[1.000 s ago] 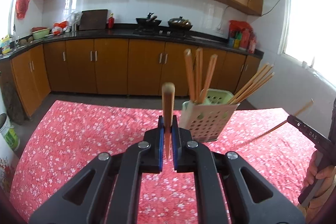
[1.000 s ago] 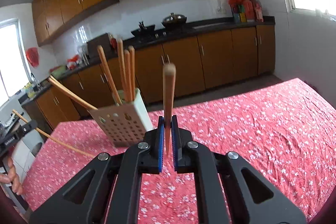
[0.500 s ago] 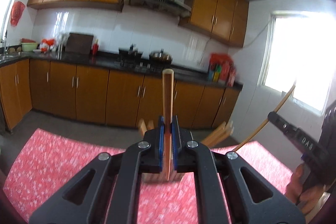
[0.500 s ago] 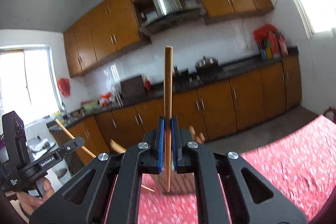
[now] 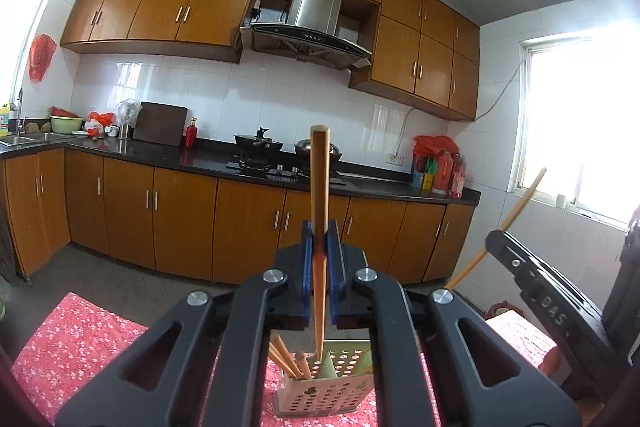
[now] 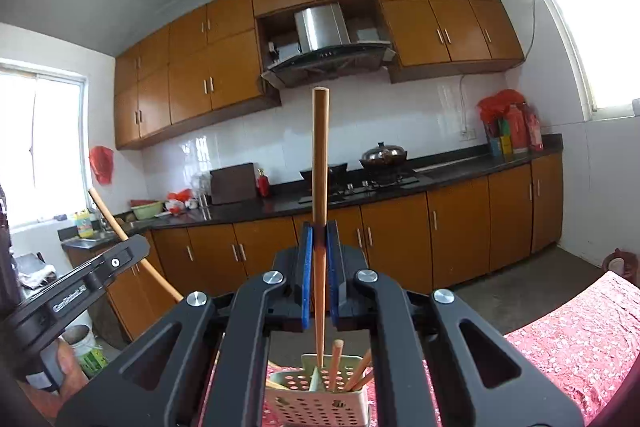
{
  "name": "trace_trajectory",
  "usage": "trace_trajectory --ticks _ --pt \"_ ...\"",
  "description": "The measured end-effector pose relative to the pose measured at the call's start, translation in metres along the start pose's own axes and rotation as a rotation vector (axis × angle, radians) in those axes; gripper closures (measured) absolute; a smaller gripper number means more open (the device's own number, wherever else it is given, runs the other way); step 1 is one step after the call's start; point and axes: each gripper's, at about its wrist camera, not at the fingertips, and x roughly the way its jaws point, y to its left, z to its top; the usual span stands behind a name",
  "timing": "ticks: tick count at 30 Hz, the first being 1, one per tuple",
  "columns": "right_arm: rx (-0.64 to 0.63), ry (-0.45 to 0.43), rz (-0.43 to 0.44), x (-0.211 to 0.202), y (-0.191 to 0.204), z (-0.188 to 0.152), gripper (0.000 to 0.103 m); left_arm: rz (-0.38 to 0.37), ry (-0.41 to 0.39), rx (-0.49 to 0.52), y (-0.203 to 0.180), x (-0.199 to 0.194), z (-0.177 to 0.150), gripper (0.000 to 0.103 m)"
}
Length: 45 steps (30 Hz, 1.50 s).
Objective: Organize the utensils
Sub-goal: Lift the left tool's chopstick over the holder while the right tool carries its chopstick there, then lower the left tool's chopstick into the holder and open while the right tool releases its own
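Kitchen backdrop, wooden cabinets (image 5: 176, 203). Left wrist view: left gripper (image 5: 319, 259) pinching upright chopstick (image 5: 319, 187), tip above perforated utensil holder (image 5: 328, 391) on red floral tablecloth (image 5: 80, 339). Right wrist view: right gripper (image 6: 319, 259) clamped on second chopstick (image 6: 320, 167), tip over same holder (image 6: 316, 403); loose chopsticks (image 6: 352, 371) inside.

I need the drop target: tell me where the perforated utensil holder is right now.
In both wrist views the perforated utensil holder stands on the red floral tablecloth at bottom centre, just under each gripper's chopstick tip, with chopsticks already in it.
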Motion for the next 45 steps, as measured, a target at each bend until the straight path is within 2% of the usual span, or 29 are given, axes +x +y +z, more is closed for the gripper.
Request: trace_trajectory --ticks 6,11,13,14,15,16,17,21,22,25,26,27,28,29,30,31,36,42,45 --pt "-0.035 0.087 -0.018 0.023 0.003 -0.021 0.096 -0.001 0.029 -0.007 0.002 0.023 -0.013 0.095" --pt "-0.017 0.146 -0.009 0.028 0.001 -0.031 0.095 0.007 0.041 -0.001 0.003 0.041 -0.022 0.095" --pt "-0.011 0.16 -0.006 0.024 -0.002 -0.03 0.087 0.011 0.056 -0.002 0.004 0.047 -0.024 0.095" --pt "-0.008 0.159 -0.004 0.022 -0.003 -0.029 0.067 0.019 0.056 -0.009 0.005 0.047 -0.023 0.094" --pt "-0.006 0.15 -0.009 0.02 -0.005 -0.027 0.05 0.023 0.054 -0.014 0.006 0.046 -0.022 0.086" --pt "-0.004 0.136 -0.013 0.015 -0.008 -0.026 0.048 0.027 0.05 -0.023 0.009 0.043 -0.019 0.072" --pt "-0.003 0.123 -0.013 0.009 -0.01 -0.023 0.048 0.036 0.042 -0.032 0.012 0.04 -0.017 0.066" --pt "0.015 0.115 -0.012 -0.005 -0.019 -0.016 0.046 0.054 0.034 -0.051 0.021 0.025 -0.009 0.062" --pt "0.018 0.112 -0.014 -0.012 -0.021 -0.015 0.044 0.057 0.03 -0.052 0.025 0.017 -0.007 0.057" --pt "0.022 0.1 -0.019 -0.025 -0.025 -0.013 0.029 0.081 0.027 -0.039 0.034 -0.007 -0.007 0.04" --pt "0.019 0.097 -0.024 -0.033 -0.026 -0.015 0.023 0.086 0.034 -0.034 0.036 -0.015 -0.009 0.038" --pt "0.014 0.096 -0.032 -0.039 -0.027 -0.017 0.014 0.093 0.045 -0.028 0.04 -0.024 -0.013 0.03" --pt "0.005 0.094 -0.044 -0.046 -0.027 -0.02 0.01 0.095 0.057 -0.026 0.043 -0.032 -0.017 0.018" --pt "-0.003 0.091 -0.059 -0.05 -0.027 -0.022 0.004 0.096 0.064 -0.025 0.046 -0.04 -0.022 0.013" --pt "-0.012 0.087 -0.077 -0.056 -0.027 -0.025 0.002 0.1 0.07 -0.024 0.048 -0.048 -0.027 0.006" --pt "-0.023 0.085 -0.095 -0.062 -0.026 -0.029 0.002 0.103 0.085 -0.017 0.05 -0.057 -0.035 0.004" --pt "-0.089 0.153 -0.187 -0.083 -0.016 -0.057 0.002 0.139 0.146 0.035 0.049 -0.096 -0.076 0.004" --pt "-0.085 0.217 -0.184 -0.105 -0.007 -0.097 0.002 0.217 0.195 0.15 0.036 -0.131 -0.128 0.004" --pt "-0.111 0.243 -0.171 -0.112 0.002 -0.116 0.002 0.214 0.202 0.176 0.033 -0.144 -0.15 0.004"
